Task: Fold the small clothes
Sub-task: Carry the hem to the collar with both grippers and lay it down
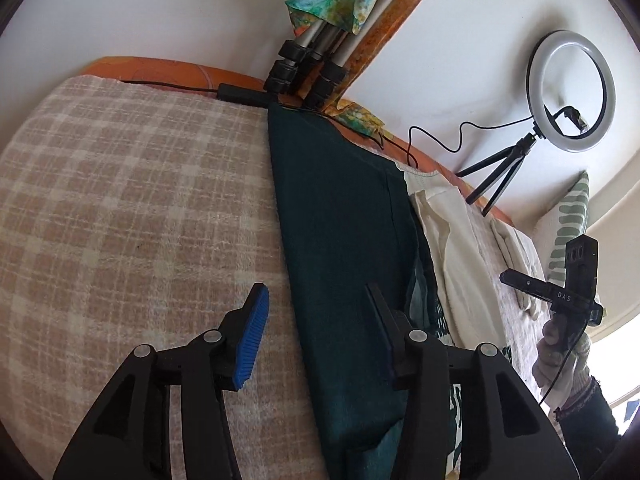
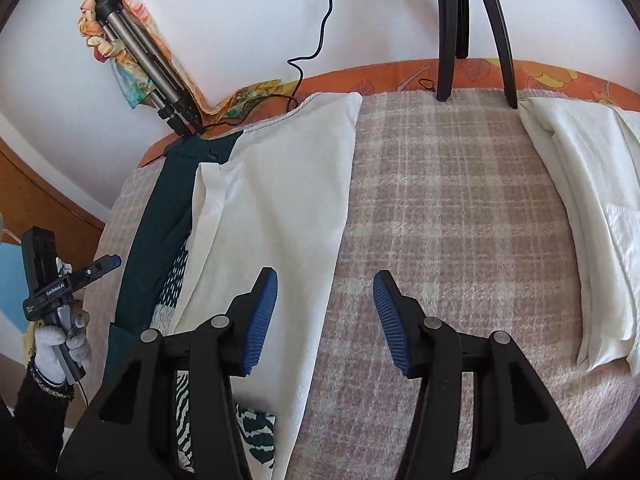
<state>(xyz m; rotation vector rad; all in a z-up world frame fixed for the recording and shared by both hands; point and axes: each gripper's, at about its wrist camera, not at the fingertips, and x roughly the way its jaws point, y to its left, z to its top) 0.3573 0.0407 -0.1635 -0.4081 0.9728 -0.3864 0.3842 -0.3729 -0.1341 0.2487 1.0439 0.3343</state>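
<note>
A dark green garment (image 1: 340, 220) lies in a long strip on the plaid blanket (image 1: 120, 200). My left gripper (image 1: 318, 308) hangs open over its left edge, and the blue pads touch nothing. To the right of it lies a cream-white garment (image 1: 452, 248), with a green-and-white patterned cloth (image 1: 442, 320) between the two. In the right wrist view my right gripper (image 2: 326, 304) stands open above the right edge of the white garment (image 2: 276, 200), empty. The green garment (image 2: 160, 208) and the patterned cloth (image 2: 176, 280) show at its left.
A folded white stack (image 2: 592, 220) lies at the blanket's right. A ring light (image 1: 568, 88) on a small tripod (image 2: 448, 40) stands at the far edge, its cable trailing. A folded tripod (image 1: 308, 68) wrapped in a scarf leans on the wall. A gloved hand (image 2: 60, 344) holds the left gripper.
</note>
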